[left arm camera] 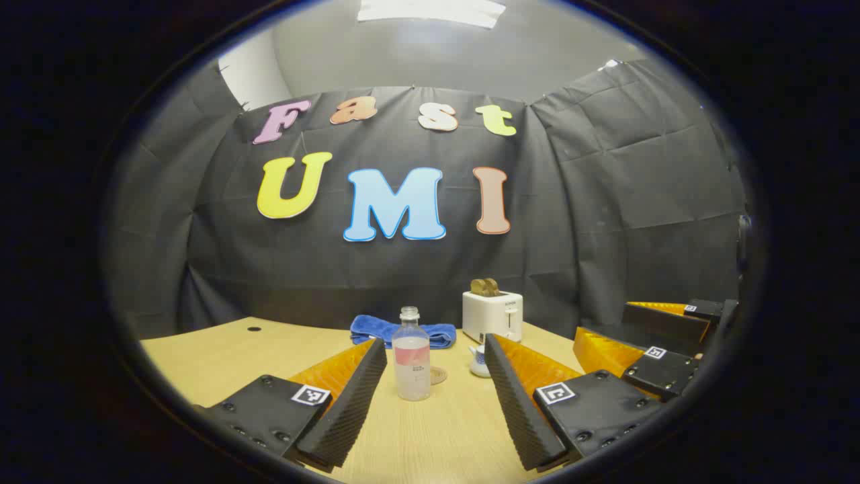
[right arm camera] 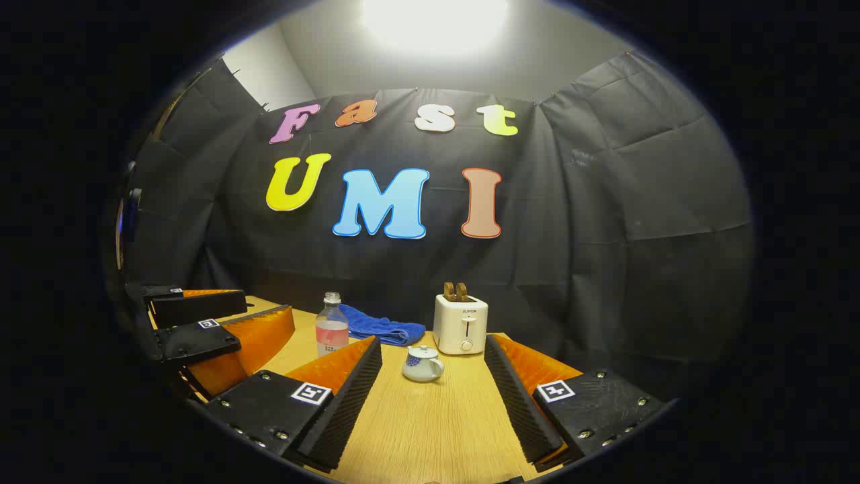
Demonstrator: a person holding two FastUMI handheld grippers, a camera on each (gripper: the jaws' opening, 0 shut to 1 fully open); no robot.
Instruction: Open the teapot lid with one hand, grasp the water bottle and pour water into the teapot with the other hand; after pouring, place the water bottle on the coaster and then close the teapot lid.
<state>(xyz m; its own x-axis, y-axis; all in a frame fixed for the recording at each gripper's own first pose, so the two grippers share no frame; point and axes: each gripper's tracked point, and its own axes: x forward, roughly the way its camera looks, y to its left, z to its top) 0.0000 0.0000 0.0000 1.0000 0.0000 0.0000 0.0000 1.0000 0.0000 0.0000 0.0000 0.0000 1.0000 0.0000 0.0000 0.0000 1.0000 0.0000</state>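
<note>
In the left gripper view, the left tongs (left arm camera: 435,359) stand apart around the water bottle (left arm camera: 411,356) at lower centre, untouched; coaster (left arm camera: 438,375) beside it. In the right gripper view, the right tongs (right arm camera: 433,356) gape toward the lidded teapot (right arm camera: 422,364) on the counter (right arm camera: 430,423).

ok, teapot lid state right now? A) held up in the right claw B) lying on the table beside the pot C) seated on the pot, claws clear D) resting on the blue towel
C: in the right gripper view the lid sits on the teapot, and the right claw stands open short of it, gripping nothing.
</note>
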